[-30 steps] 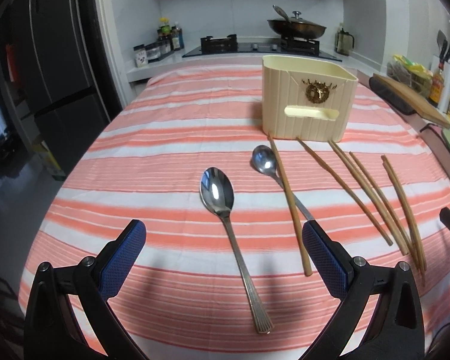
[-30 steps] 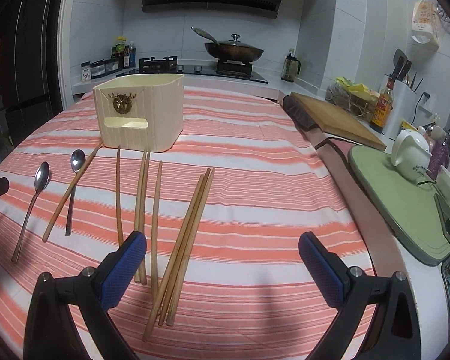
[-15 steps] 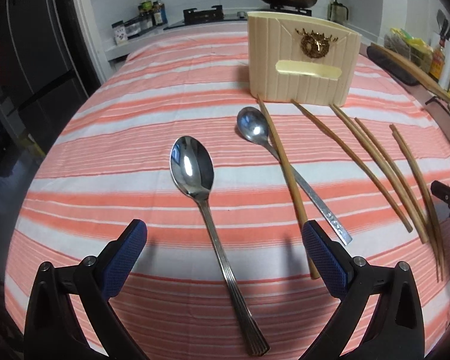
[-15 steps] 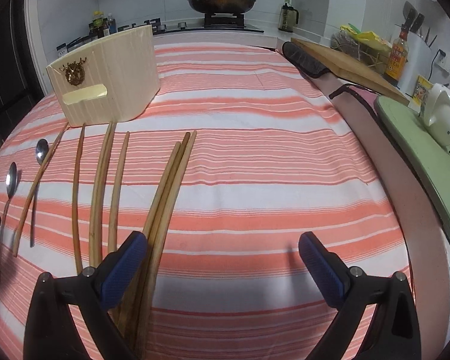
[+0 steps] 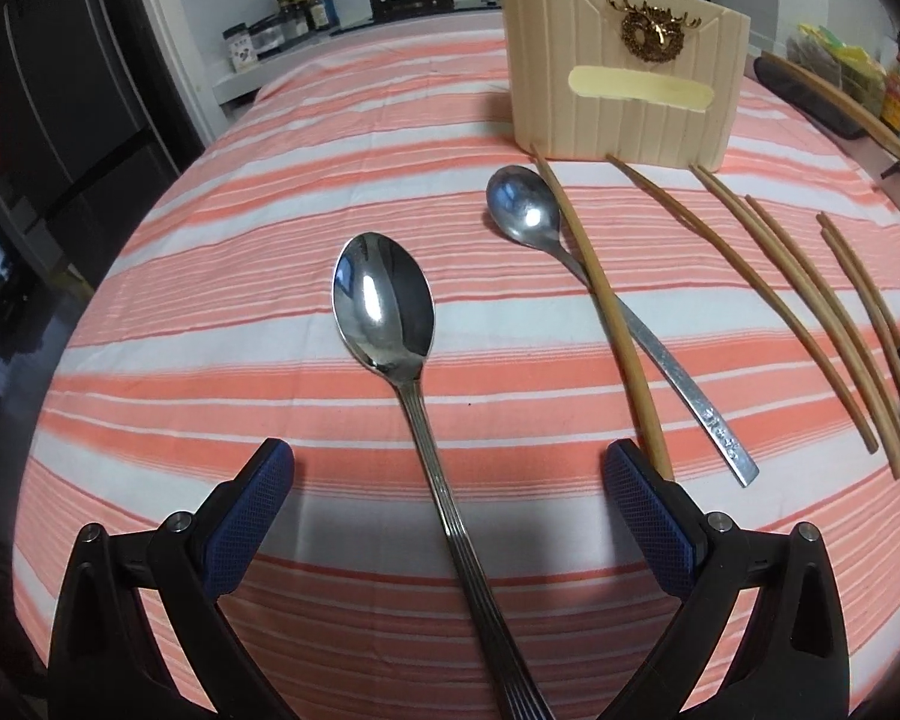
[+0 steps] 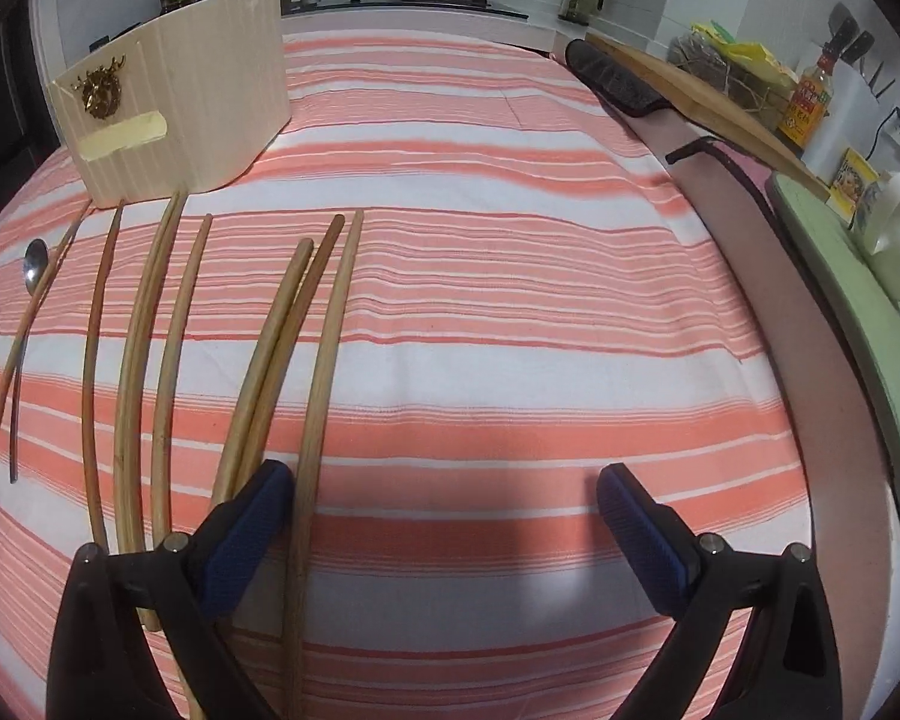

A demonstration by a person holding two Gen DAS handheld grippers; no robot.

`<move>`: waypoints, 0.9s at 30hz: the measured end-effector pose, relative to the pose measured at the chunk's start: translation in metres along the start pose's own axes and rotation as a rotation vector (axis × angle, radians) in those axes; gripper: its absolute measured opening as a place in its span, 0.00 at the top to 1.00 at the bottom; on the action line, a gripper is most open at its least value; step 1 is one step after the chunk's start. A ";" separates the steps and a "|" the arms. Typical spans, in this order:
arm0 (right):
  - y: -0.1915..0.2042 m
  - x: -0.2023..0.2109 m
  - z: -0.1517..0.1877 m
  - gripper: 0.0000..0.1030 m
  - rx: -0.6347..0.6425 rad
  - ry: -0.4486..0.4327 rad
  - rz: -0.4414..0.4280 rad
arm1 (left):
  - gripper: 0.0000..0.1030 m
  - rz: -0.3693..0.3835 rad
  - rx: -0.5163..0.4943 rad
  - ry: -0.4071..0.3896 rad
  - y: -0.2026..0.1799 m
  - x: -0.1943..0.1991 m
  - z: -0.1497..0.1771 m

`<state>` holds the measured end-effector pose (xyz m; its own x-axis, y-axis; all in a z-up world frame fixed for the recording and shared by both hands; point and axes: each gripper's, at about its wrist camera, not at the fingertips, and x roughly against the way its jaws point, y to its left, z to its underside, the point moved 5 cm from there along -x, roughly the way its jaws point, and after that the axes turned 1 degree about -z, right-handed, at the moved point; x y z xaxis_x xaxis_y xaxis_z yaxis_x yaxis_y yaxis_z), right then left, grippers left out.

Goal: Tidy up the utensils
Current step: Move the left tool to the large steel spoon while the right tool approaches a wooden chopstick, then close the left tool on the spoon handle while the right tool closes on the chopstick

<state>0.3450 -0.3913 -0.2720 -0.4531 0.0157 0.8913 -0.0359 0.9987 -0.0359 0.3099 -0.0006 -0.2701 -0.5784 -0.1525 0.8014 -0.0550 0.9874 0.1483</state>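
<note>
Left view: lowered closer than 0.5 s ago; left gripper point(image 5: 448, 474) wide open, empty, straddling ribbed handle of large polished steel spoon point(image 5: 390, 324) on orange-striped cloth point(image 5: 210, 276) | Right view: nearer too; right gripper point(image 6: 444, 495) wide open, empty, left pad over smooth wooden chopsticks point(image 6: 324, 354); ribbed cream plastic holder point(image 6: 198, 120) beyond.

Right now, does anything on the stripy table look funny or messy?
One thing: a chopstick lies across the small spoon, over its handle. The big spoon and the other chopsticks lie loose before the cream holder.
</note>
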 end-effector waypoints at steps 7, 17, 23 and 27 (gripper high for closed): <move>-0.006 0.000 0.000 0.01 0.044 0.012 -0.028 | 0.00 -0.030 -0.038 -0.003 0.028 -0.001 0.003; -0.022 -0.001 0.001 0.05 0.070 0.111 -0.088 | 0.00 0.105 0.012 0.149 0.080 -0.020 0.005; -0.007 -0.007 -0.021 0.27 0.189 0.154 -0.148 | 0.00 0.103 -0.051 0.158 0.071 -0.027 -0.008; 0.012 -0.019 -0.047 0.45 0.259 0.155 -0.181 | 0.10 0.167 -0.071 0.166 0.053 -0.039 -0.029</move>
<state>0.3951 -0.3769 -0.2682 -0.2786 -0.1330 0.9512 -0.3367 0.9410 0.0330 0.3526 0.0568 -0.2766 -0.4326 0.0019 0.9016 0.0913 0.9950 0.0417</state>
